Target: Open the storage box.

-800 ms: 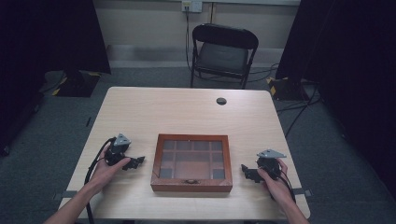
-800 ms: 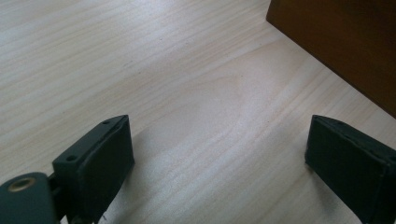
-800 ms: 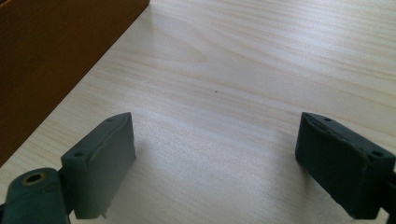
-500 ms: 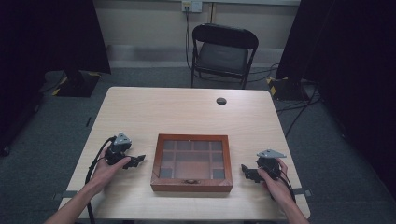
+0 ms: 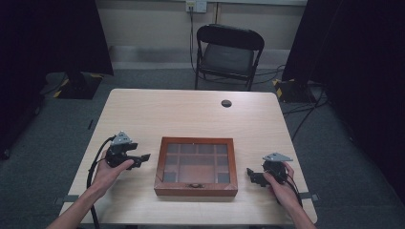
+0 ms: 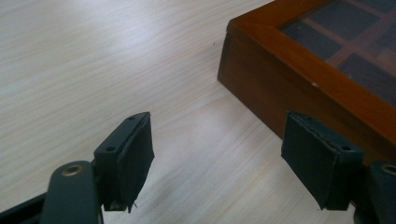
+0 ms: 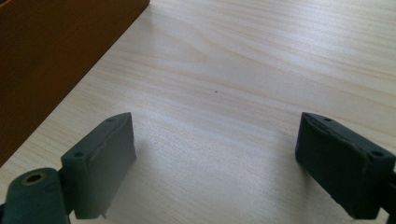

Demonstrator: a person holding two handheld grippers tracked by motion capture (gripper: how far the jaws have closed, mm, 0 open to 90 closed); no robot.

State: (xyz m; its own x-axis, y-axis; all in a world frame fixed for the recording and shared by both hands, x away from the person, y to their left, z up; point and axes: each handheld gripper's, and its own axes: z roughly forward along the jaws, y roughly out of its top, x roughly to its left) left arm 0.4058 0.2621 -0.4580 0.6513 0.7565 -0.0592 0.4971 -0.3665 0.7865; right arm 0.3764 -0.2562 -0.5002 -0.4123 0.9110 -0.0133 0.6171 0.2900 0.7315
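Note:
A shut wooden box (image 5: pixel 196 166) with a glass grid lid and a small front clasp lies near the table's front edge. My left gripper (image 5: pixel 143 158) is held just left of the box, open and empty; the left gripper view has the box's side wall (image 6: pixel 280 79) close ahead on the right, between spread pads (image 6: pixel 135 156). My right gripper (image 5: pixel 250 173) rests just right of the box, also open with nothing in it. In the right gripper view the box wall (image 7: pixel 56 51) stands at the left and bare tabletop lies between its pads (image 7: pixel 109 161).
A pale wooden table (image 5: pixel 191 114) carries a small dark round object (image 5: pixel 226 103) near its far edge. A black folding chair (image 5: pixel 228 52) stands behind the table. Cables trail from both grippers over the front edge.
The left gripper has shifted slightly rightward toward the box. The right gripper and the box have not moved.

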